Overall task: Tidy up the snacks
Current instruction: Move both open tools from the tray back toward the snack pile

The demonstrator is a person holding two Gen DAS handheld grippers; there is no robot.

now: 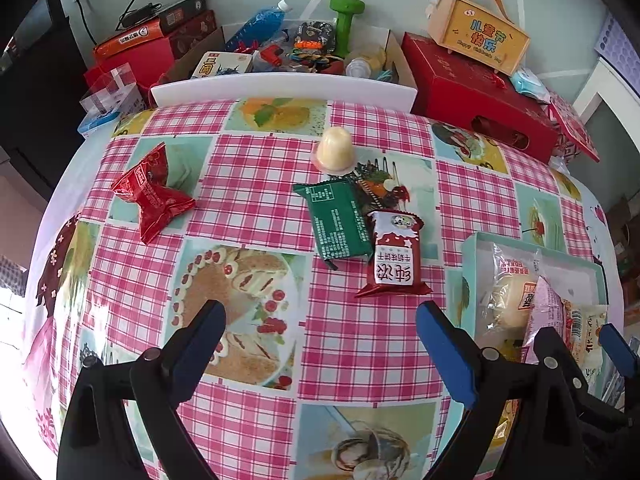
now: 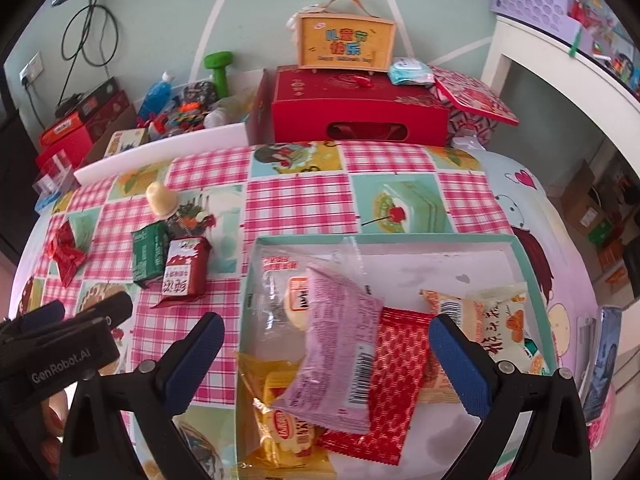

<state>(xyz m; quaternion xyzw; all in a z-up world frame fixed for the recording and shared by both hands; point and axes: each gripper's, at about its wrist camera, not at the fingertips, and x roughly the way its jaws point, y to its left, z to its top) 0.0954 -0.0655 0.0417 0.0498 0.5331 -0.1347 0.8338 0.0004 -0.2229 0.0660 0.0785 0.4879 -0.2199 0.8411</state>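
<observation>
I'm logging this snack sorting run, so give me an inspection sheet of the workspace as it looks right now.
Surface: pink checked tablecloth with dessert pictures, flat.
Job's things: shallow teal-rimmed cardboard box holds several packets, a lilac wrapper on top. Loose on the cloth: red twisted candy wrapper, pale jelly cup, dark green packet, red and white biscuit packet overlapping its edge.
Clutter: red gift box under a yellow handled case, green dumbbell, open white box of odds and ends.
Grippers: left hand-held gripper open, empty; right hand-held gripper open over the box, holding nothing.
Cables: black wall cable.
Surroundings: white shelf, stacked cartons.
</observation>
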